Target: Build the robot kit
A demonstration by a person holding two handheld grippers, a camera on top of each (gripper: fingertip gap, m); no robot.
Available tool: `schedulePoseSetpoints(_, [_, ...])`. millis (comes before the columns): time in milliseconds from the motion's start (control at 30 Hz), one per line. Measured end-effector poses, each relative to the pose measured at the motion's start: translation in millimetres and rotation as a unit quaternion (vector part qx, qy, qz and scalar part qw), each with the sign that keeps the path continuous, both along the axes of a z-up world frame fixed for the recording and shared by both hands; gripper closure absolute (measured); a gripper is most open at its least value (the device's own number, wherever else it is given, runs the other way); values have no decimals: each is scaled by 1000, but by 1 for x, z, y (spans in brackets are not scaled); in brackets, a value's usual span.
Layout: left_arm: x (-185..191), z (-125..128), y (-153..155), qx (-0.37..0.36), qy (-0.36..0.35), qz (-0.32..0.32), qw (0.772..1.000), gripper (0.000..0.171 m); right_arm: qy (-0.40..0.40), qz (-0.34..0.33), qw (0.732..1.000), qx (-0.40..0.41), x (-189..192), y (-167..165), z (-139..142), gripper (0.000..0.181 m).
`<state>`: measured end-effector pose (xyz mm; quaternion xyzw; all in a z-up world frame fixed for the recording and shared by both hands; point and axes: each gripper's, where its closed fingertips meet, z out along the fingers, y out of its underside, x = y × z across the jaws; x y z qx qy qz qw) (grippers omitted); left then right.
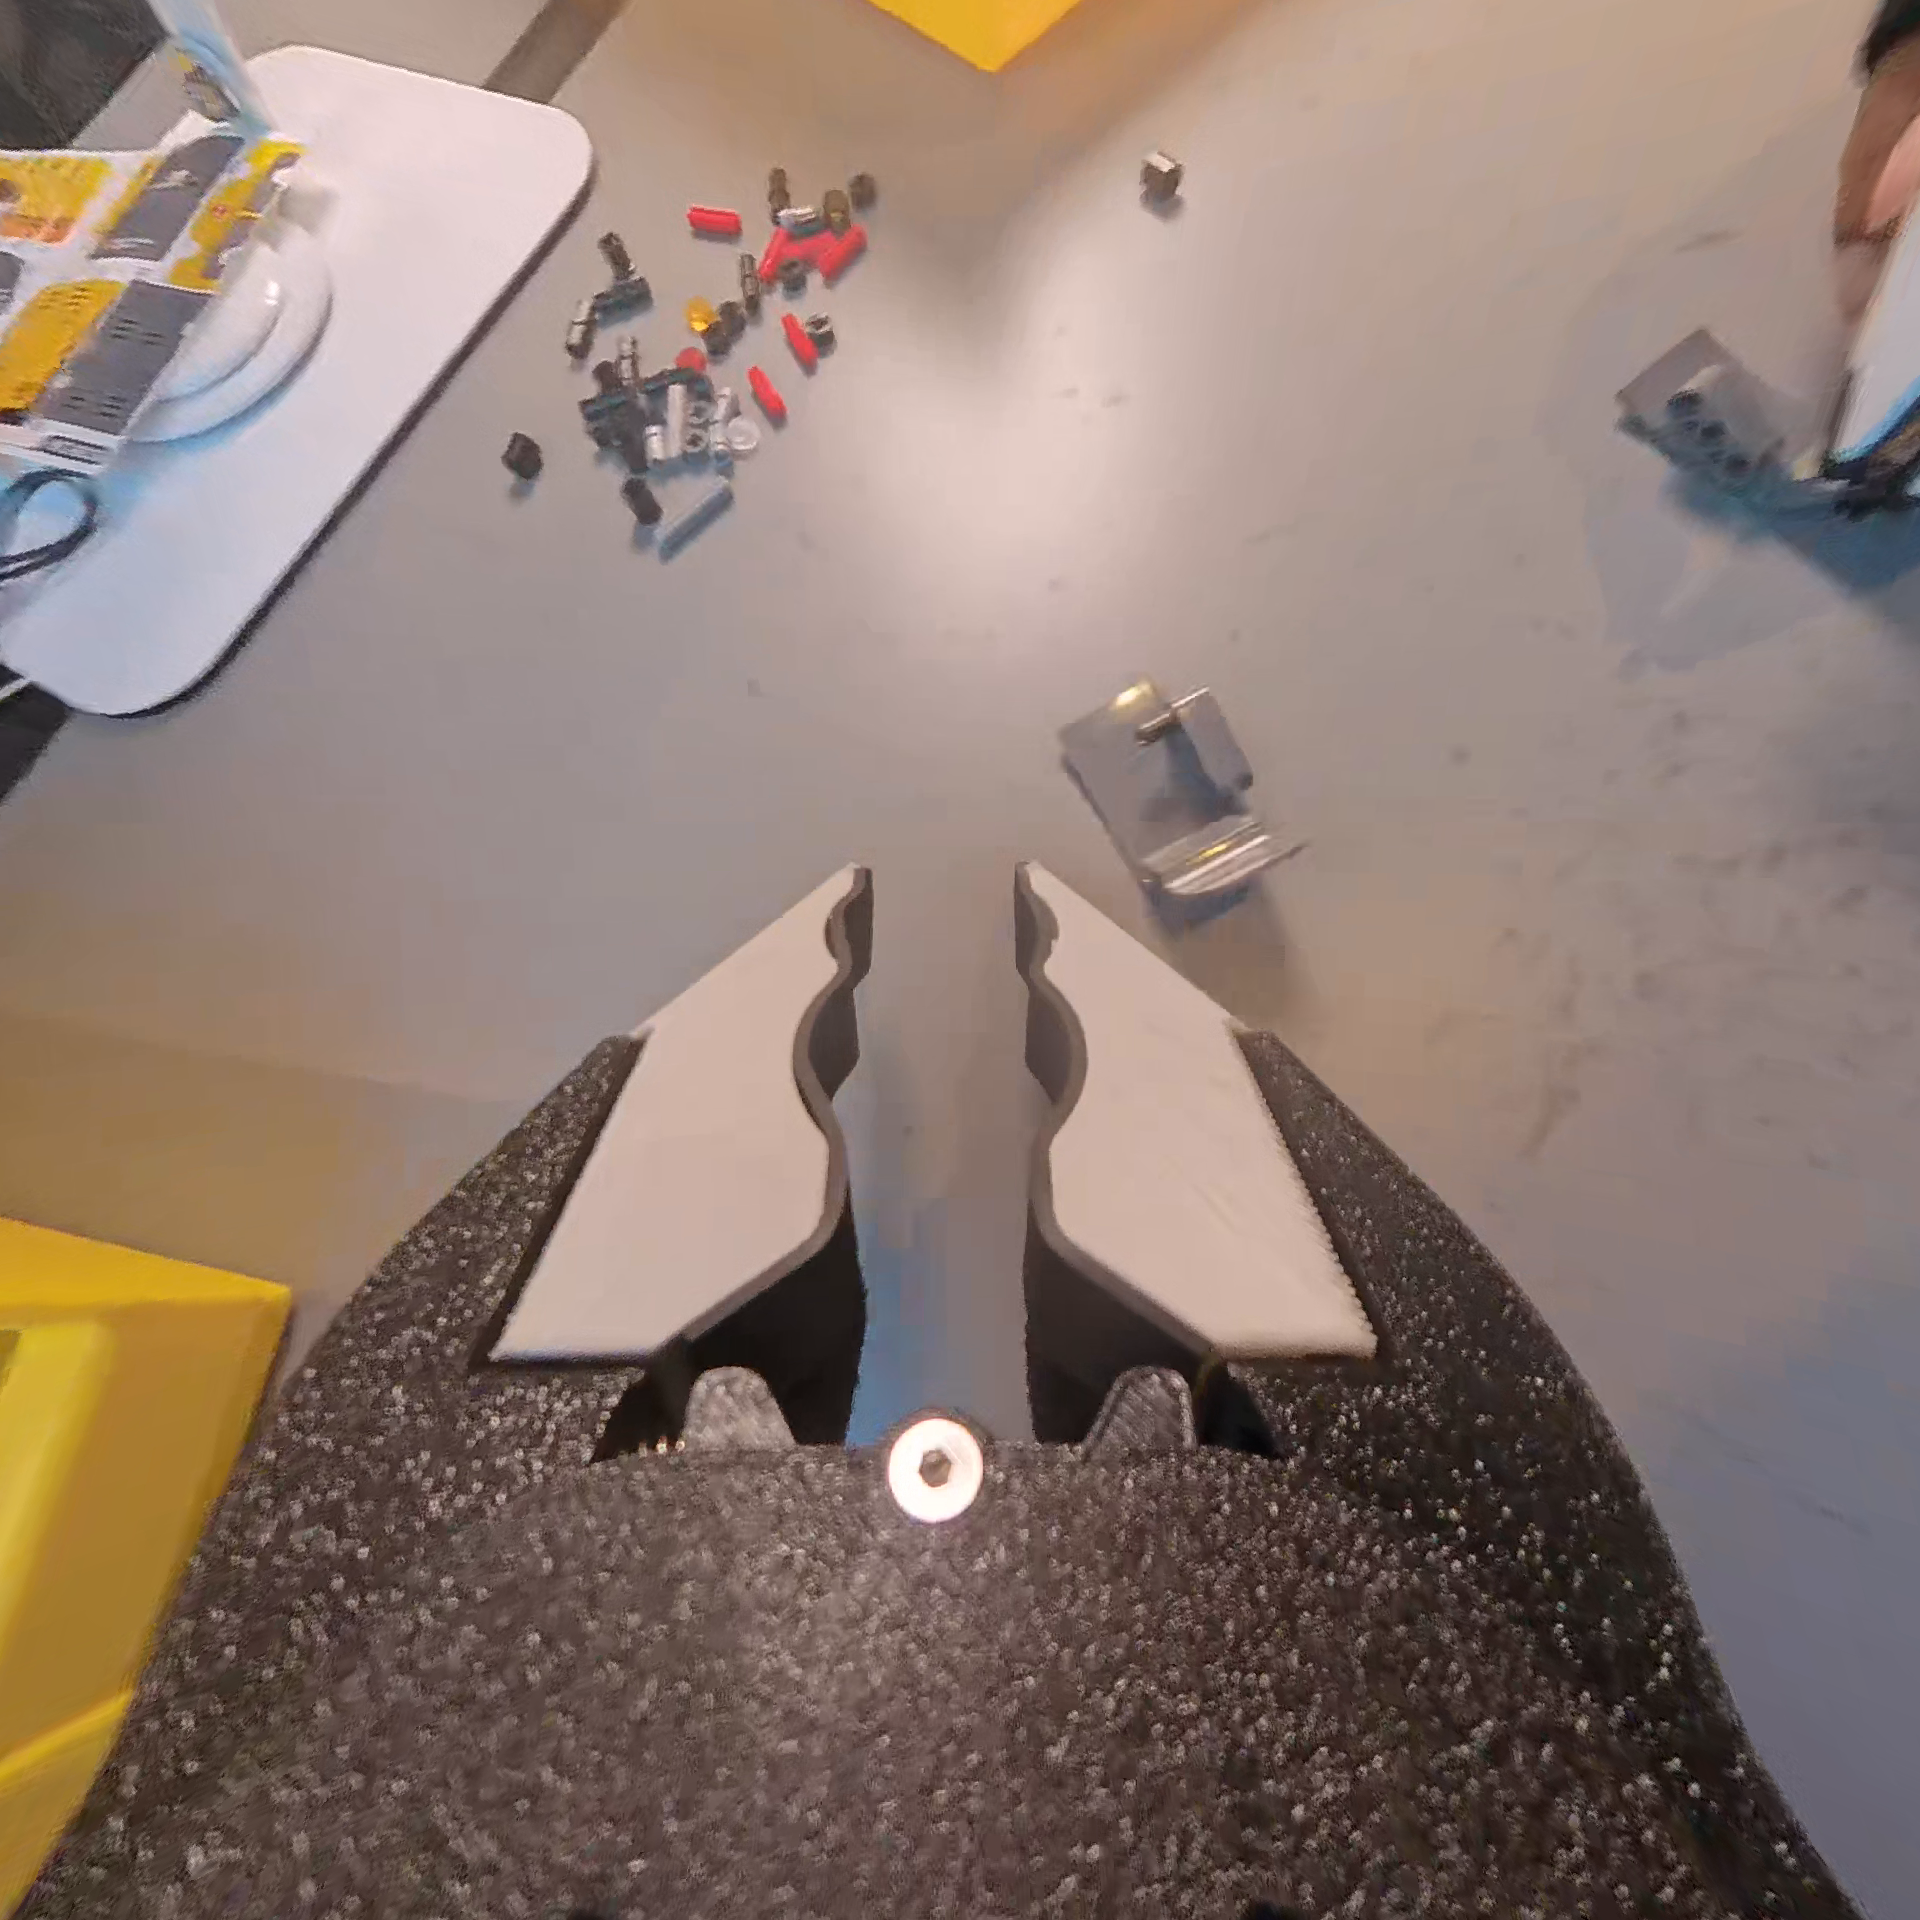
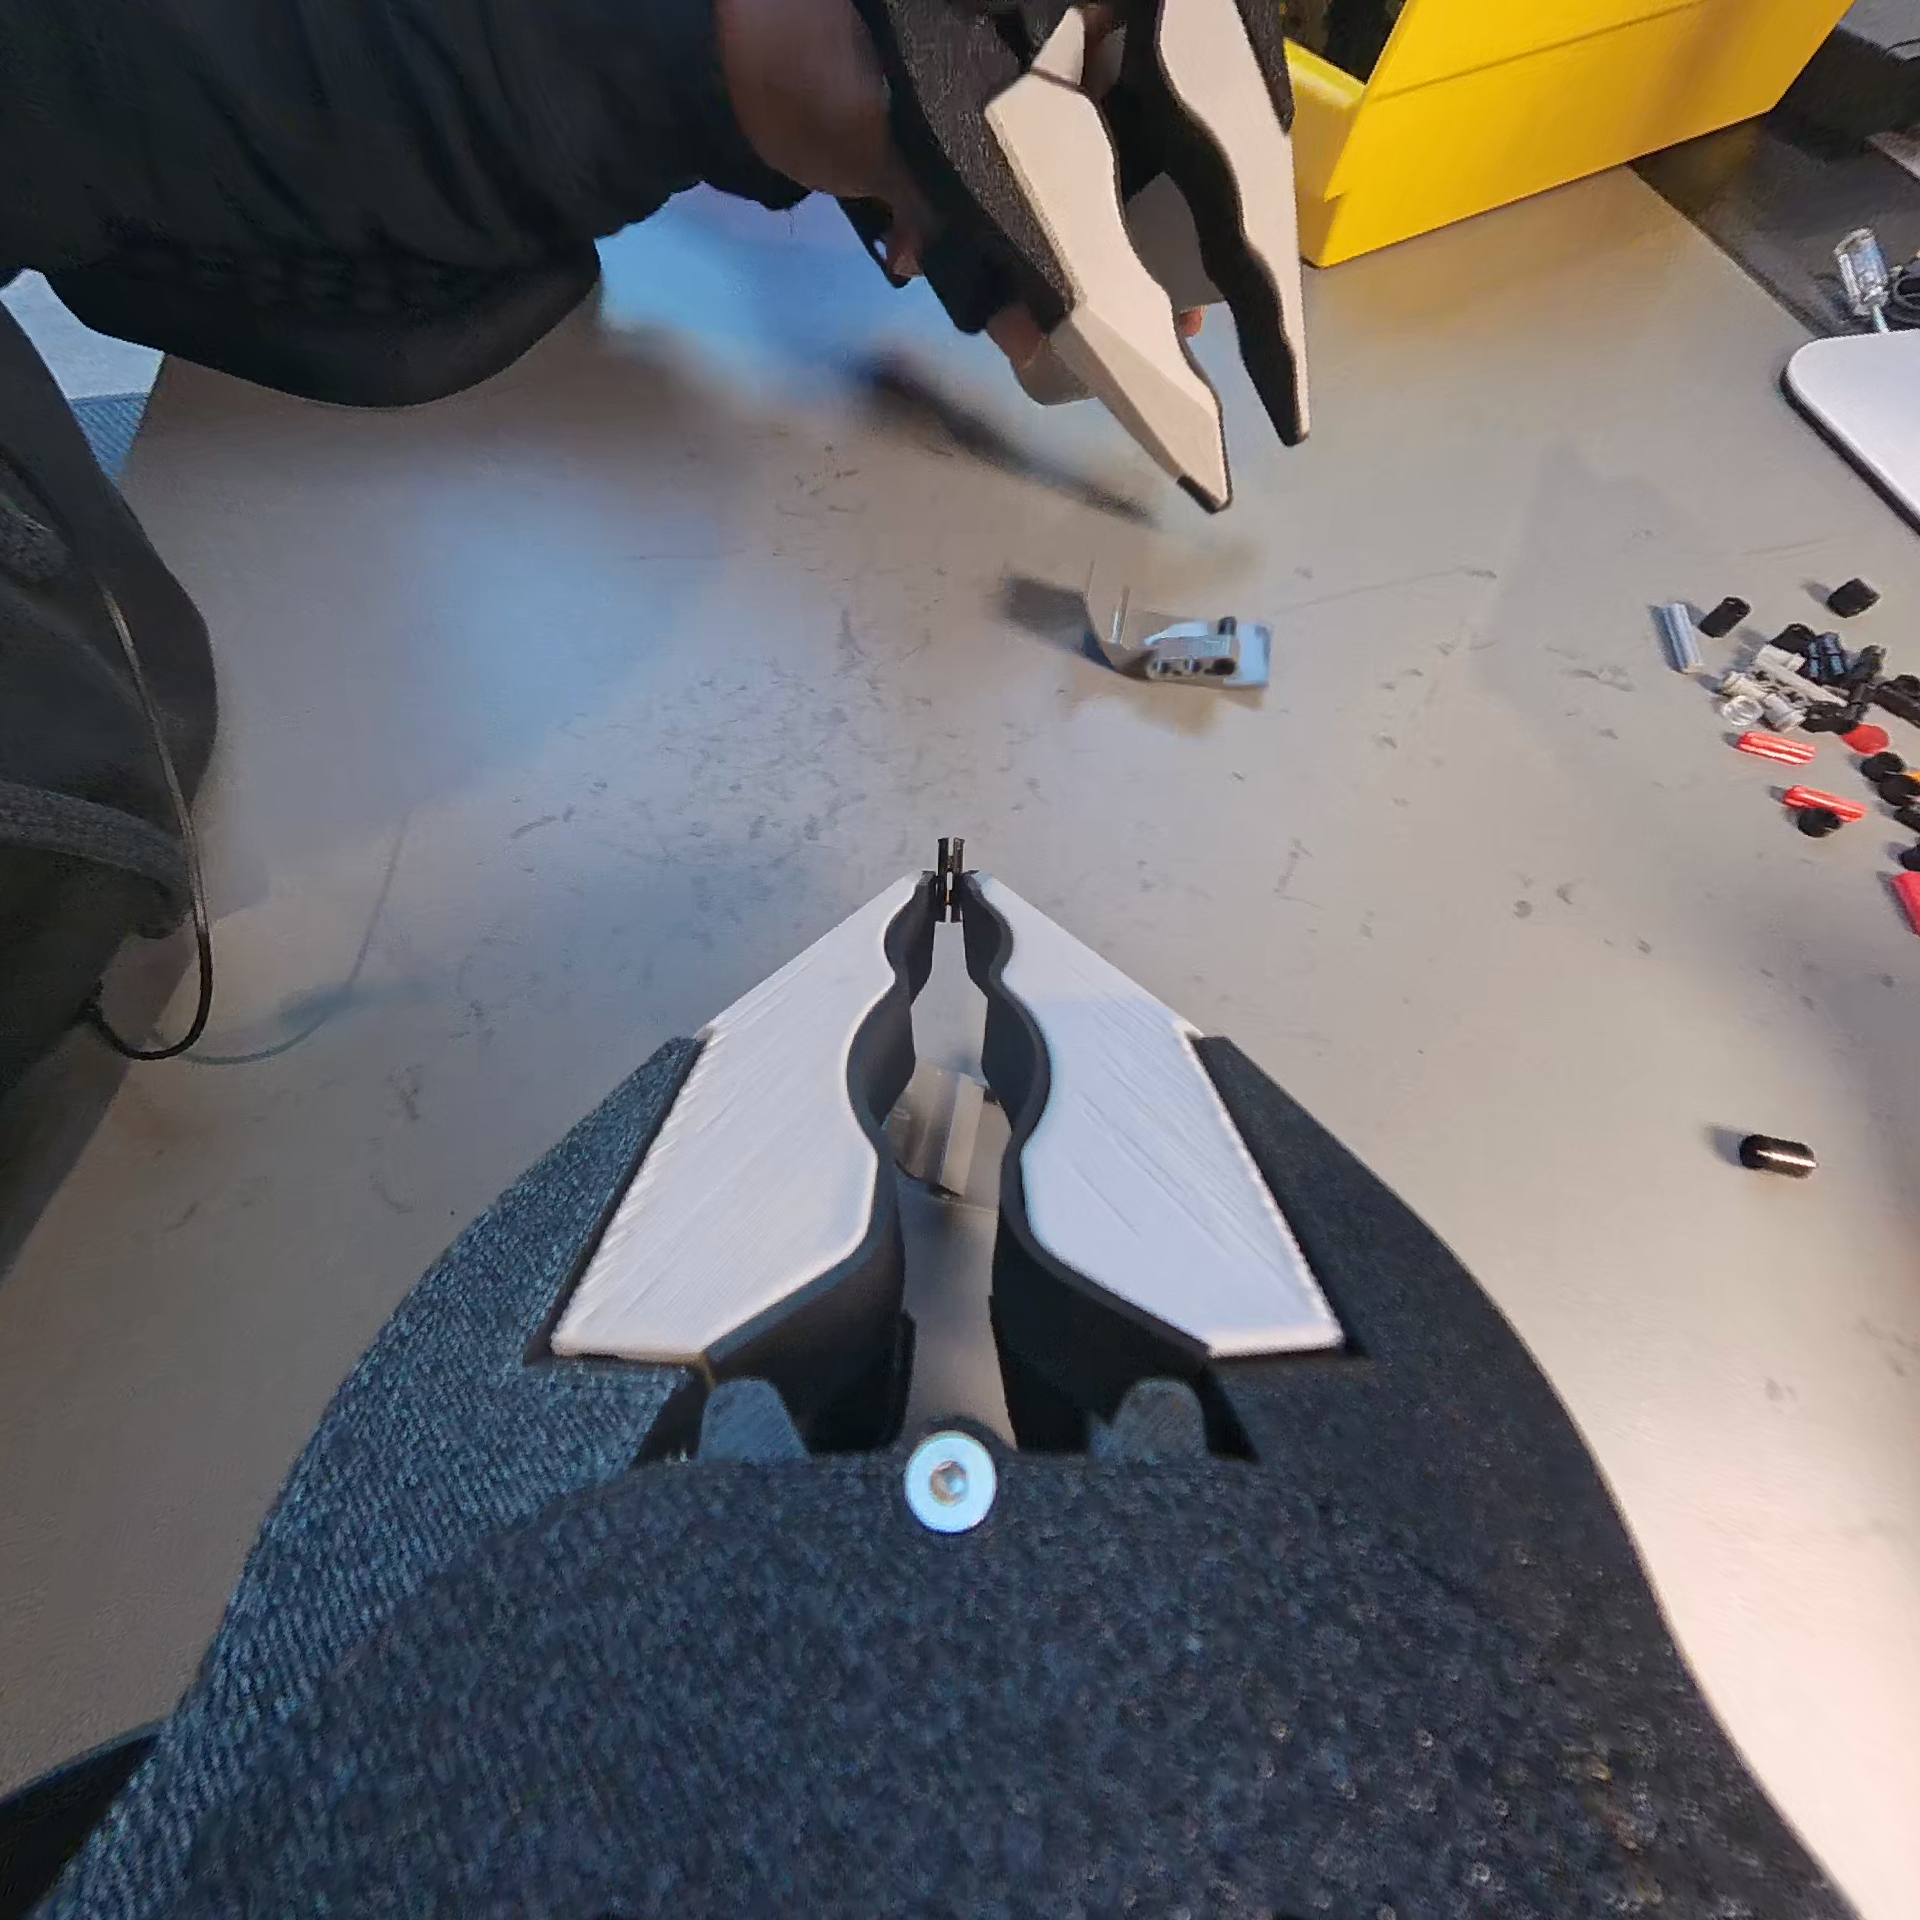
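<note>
My left gripper (image 1: 943,883) is open and empty above the grey table (image 1: 1039,540). A small grey assembly with a pin and a clear part (image 1: 1174,800) lies just ahead and to its right. My right gripper (image 2: 948,888) is shut on a small black pin (image 2: 948,871) that stands up between its tips. A grey holed brick (image 2: 940,1132) lies on the table under its fingers. This brick (image 1: 1704,416) shows beside the right gripper (image 1: 1844,473) in the left wrist view. The left gripper (image 2: 1252,468) hovers over the assembly (image 2: 1184,644).
A pile of small black, red and grey parts (image 1: 707,332) lies beyond, also at the right (image 2: 1818,707). A lone black pin (image 2: 1777,1153). A white pad (image 1: 416,364) bears a booklet (image 1: 125,260). Yellow boxes (image 1: 104,1455) (image 2: 1558,114). A dark sleeve (image 2: 312,187) and a black bag (image 2: 73,727). The gap from one gripper's tips to the other's is roughly 15 centimetres.
</note>
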<state>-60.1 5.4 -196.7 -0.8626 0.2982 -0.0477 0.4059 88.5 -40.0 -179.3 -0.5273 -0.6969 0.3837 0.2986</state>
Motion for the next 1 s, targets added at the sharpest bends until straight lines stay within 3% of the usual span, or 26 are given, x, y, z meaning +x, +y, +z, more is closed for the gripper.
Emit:
schedulePoseSetpoints(133, [35,14,-20,-26,-115,-82,990,140,1,-2,1000,0,0,1,1,177])
schedulePoseSetpoints(200, [48,19,-30,-32,-140,-125,982,139,1,-2,1000,0,0,1,0,177])
schedulePoseSetpoints(433, [45,-5,-26,-43,-64,-113,991,126,-1,0,1000,1,1,0,0,177])
schedulePoseSetpoints(600, [47,-12,-26,-47,-37,-105,993,147,3,-2,1000,2,1,1,2,177])
schedulePoseSetpoints(1000, [42,-12,-54,-35,-10,-39,999,149,10,-15,1000,-3,-2,6,2,177])
